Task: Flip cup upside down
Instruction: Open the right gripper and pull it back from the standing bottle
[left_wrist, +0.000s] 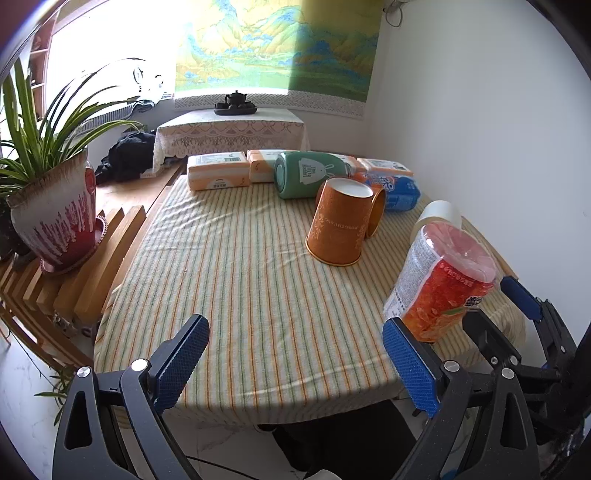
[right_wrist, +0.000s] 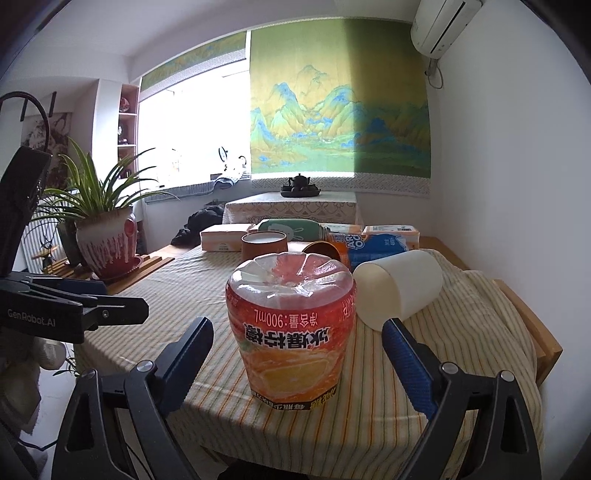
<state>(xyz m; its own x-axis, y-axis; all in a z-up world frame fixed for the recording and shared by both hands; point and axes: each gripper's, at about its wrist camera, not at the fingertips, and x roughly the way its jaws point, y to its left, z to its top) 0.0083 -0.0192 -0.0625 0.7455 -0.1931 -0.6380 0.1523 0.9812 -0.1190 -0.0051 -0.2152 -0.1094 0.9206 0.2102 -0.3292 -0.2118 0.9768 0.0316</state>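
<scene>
The orange drink cup (right_wrist: 291, 325) stands upside down near the front edge of the striped surface (left_wrist: 236, 295), its inverted label reading "900mL". The right hand-held gripper (right_wrist: 295, 354) brackets it, pads apart and clear of its sides. The left hand-held gripper (left_wrist: 295, 362) hovers open over bare cloth. An upturned orange paper cup (left_wrist: 341, 221) reads "FONGZHUANG".

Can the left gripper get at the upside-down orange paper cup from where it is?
Probably yes. The left gripper is open and empty, and only bare striped cloth lies between it and the orange cup. A second cup lies against its far side, which may crowd one finger.
</scene>
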